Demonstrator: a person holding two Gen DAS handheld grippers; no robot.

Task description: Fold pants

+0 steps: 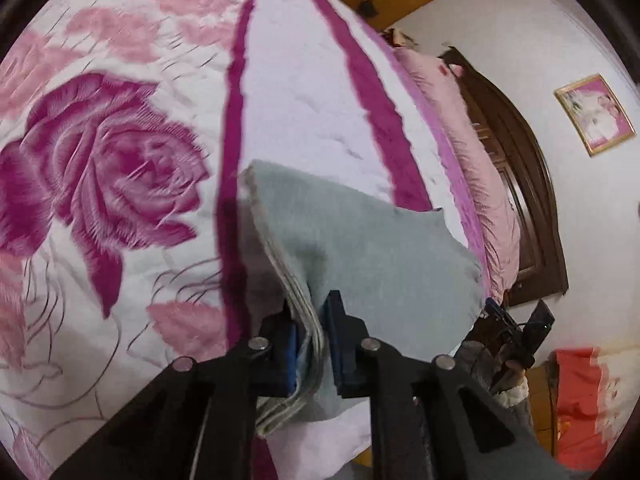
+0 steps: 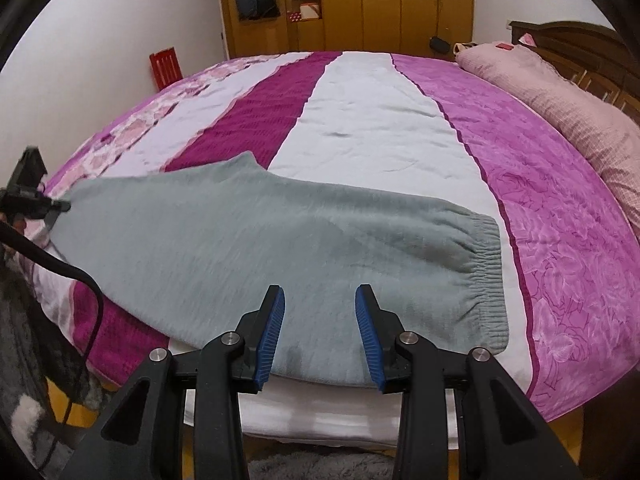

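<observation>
1. Fingers, left gripper (image 1: pixel 316 332): clamped on a stacked edge of the grey pants (image 1: pixel 360 248), several fabric layers pinched between the blue pads, the cloth rising beyond the tips.
2. Fingers, right gripper (image 2: pixel 320 328): spread apart and empty, poised just above the near edge of the pants (image 2: pixel 260 248).
3. Pants: laid flat across the bedspread (image 2: pixel 360 120) ahead of the right fingers, elastic waistband (image 2: pixel 486 272) to their right, the far-left end held up by the other gripper (image 2: pixel 36 200).
4. Step in hand, by judgement: carrying the gripped end over toward the waistband. Best done with all layers pinched together, edges aligned, right fingers pinning the near edge.
5. Beyond: pink pillow (image 2: pixel 560 100), wooden wardrobe (image 2: pixel 380 0).
</observation>
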